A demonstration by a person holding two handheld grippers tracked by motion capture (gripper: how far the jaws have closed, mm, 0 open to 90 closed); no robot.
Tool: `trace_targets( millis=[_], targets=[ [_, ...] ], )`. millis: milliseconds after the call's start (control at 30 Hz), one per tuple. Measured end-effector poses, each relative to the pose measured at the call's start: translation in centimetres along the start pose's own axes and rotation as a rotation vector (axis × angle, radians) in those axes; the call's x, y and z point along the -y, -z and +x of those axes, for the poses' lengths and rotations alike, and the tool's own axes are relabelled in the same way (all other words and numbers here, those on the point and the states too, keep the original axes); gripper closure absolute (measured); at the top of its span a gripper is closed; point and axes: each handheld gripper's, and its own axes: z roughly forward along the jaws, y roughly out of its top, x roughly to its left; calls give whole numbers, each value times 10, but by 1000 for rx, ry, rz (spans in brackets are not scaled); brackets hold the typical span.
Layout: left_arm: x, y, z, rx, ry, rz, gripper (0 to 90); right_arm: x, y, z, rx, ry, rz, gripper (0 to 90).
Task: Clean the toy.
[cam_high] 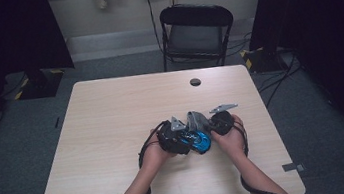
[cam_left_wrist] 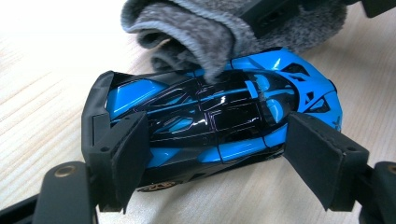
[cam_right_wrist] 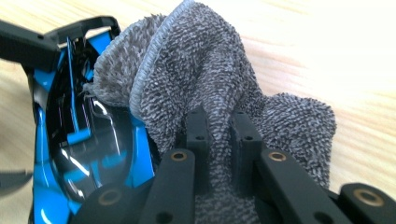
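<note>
Grey cloth, pinched fast in right gripper, rests on blue toy car clamped end to end by left gripper near bench front edge; wipe lightly, car braced.

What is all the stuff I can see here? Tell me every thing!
toy car: 1, blue and black, near middle of table, between the left gripper's pads
cloth: 1, grey, pinched by the right gripper, lying on the car's roof
table: 1, light wood, centre of room
hole: 1, dark, round, far side of the tabletop
chair: 1, black, behind the table
curtains: 2, dark, at both sides
left gripper: 1, black, clamped on the car
right gripper: 1, black, shut on the cloth
hands: 2, coming in from the near edge, each holding a gripper
</note>
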Motion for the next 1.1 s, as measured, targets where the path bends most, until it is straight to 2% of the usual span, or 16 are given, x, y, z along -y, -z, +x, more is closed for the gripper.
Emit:
trace_targets(
  millis=[167, 267, 467, 633, 733, 833, 1100],
  targets=[
    [0, 0, 1, 4, -5, -1, 224, -7, -7, 5, 0, -8, 1, 809],
    [1, 0, 1, 3, -8, -3, 223, -10, -11, 8, -1, -33, 0, 808],
    [0, 1, 2, 10, -7, 4, 216, -18, -18, 14, 8, -17, 5, 809],
    [0, 0, 0, 10, -19, 8, 192, -24, -24, 17, 11, -23, 8, 808],
    [0, 0, 0, 14, -24, 7, 185, -27, -26, 19, 14, -5, 14, 807],
    [0, -1, -1, 17, -27, 9, 165, -29, -28, 20, 11, -16, 17, 807],
    [0, -4, -7, -17, -32, 17, 107, -33, -32, 23, 22, -12, 18, 807]
  ],
)
